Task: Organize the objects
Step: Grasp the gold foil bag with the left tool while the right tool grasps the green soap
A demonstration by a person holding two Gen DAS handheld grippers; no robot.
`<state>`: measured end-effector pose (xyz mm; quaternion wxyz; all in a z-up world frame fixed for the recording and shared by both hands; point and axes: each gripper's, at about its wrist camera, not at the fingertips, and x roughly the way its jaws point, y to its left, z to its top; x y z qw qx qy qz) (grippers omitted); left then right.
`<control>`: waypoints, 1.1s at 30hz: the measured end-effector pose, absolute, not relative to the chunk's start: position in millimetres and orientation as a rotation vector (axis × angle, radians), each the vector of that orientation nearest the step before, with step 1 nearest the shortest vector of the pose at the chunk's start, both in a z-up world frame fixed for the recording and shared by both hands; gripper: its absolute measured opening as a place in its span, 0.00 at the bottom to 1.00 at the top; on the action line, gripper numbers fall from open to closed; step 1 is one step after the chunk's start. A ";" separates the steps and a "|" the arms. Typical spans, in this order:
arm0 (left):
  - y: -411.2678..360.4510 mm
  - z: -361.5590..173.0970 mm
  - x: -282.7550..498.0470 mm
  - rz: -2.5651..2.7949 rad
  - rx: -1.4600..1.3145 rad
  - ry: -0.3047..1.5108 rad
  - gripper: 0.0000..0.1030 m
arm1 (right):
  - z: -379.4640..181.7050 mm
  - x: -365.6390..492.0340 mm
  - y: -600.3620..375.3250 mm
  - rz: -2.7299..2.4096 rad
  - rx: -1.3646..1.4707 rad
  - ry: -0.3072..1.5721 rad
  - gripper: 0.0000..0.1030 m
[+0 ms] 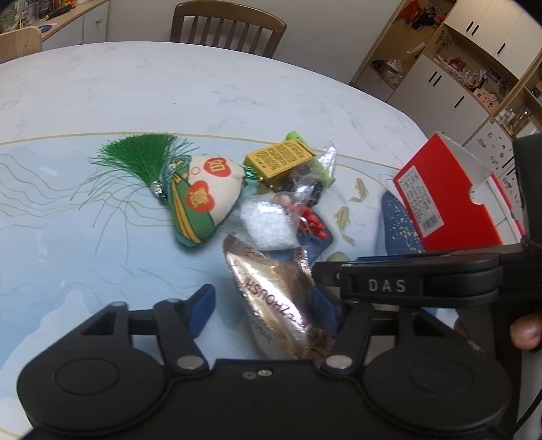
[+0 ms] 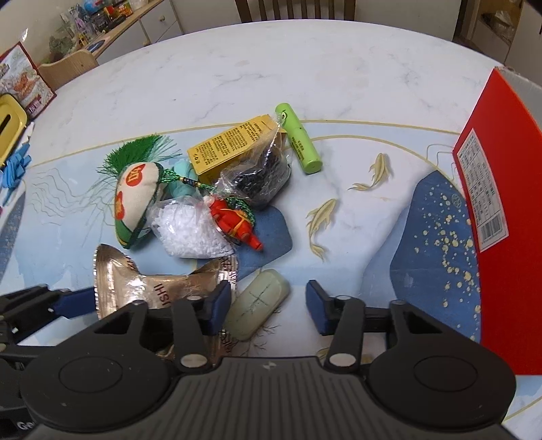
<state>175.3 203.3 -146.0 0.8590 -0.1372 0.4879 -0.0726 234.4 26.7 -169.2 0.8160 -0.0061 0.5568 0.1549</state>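
Observation:
A crumpled silver foil packet (image 1: 271,294) lies between the blue pads of my left gripper (image 1: 264,304), which is open; the left pad stands clear of it. In the right wrist view the right gripper (image 2: 267,304) is open over a pale green bar (image 2: 257,304), its left pad next to the foil packet (image 2: 162,284). Beyond lie a pile: a green-tasselled sachet (image 2: 135,203), a bag of white beads (image 2: 189,230), a red figure (image 2: 233,223), a bag of dark beads (image 2: 261,179), a yellow box (image 2: 230,145) and a green tube (image 2: 298,138).
A red box (image 2: 501,203) stands open at the right edge of the blue mat (image 2: 440,220). A wooden chair (image 1: 227,27) is at the table's far side, shelves (image 1: 457,67) behind. A yellow container (image 2: 8,128) and blue items (image 2: 15,166) sit at the left.

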 end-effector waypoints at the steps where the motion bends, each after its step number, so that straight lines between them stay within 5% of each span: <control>1: 202.0 -145.5 174.9 -0.155 -0.287 1.024 0.54 | -169.0 233.6 26.1 0.332 -0.010 1.188 0.36; 6: 195.4 -142.4 172.8 -0.169 -0.274 1.022 0.41 | -167.7 230.4 19.2 0.343 0.009 1.184 0.23; 15: 186.9 -131.4 172.4 -0.148 -0.264 1.014 0.29 | -154.7 215.6 -4.1 0.362 0.030 1.144 0.21; 33: 131.4 -66.1 164.7 -0.191 -0.315 0.986 0.26 | -73.5 181.6 -104.4 0.446 0.157 1.011 0.21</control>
